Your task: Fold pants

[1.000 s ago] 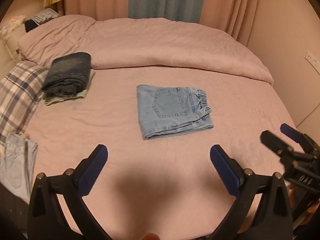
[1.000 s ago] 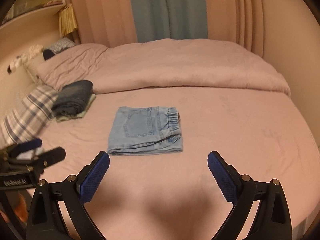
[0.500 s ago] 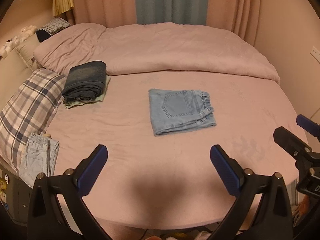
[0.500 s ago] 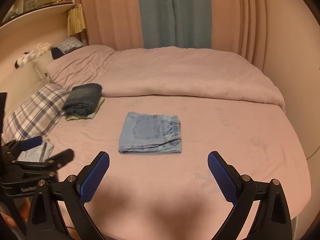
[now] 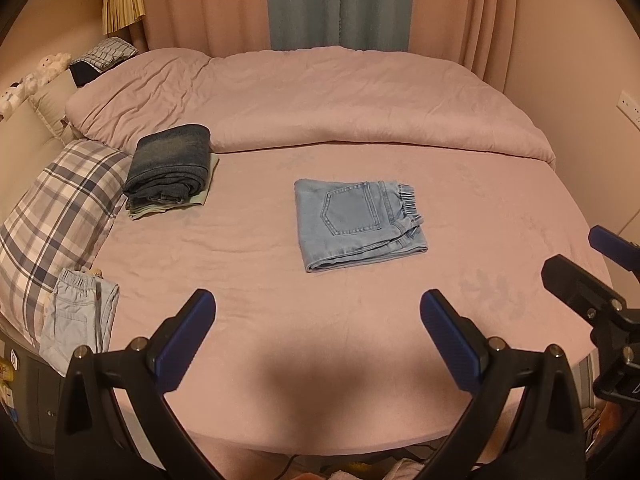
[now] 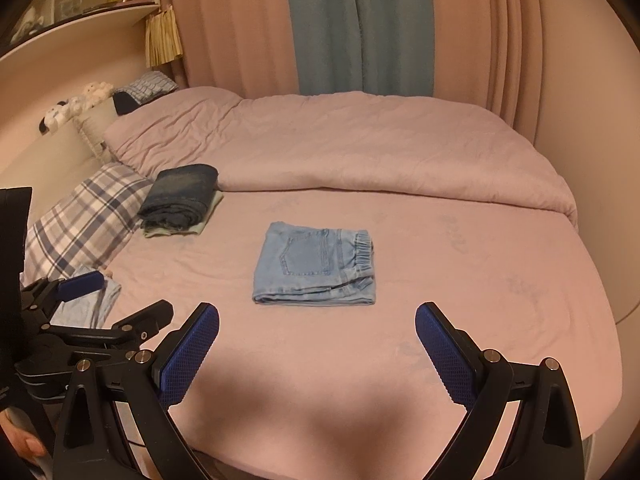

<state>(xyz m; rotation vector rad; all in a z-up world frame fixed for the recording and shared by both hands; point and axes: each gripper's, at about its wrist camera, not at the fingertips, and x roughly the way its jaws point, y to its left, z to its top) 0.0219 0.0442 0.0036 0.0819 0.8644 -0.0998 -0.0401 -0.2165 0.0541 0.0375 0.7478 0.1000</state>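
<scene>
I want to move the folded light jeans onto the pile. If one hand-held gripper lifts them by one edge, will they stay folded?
Probably not. The light jeans are soft stacked denim layers, so unpinched ones would likely droop open. The elastic waistband edge looks bulky and loose. Sliding them across the sheet may drag and wrinkle it.

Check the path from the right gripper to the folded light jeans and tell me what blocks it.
Nothing visible does. The right gripper is open, and only bare sheet lies between it and the jeans. The left gripper sits off to the left of that path.
</scene>
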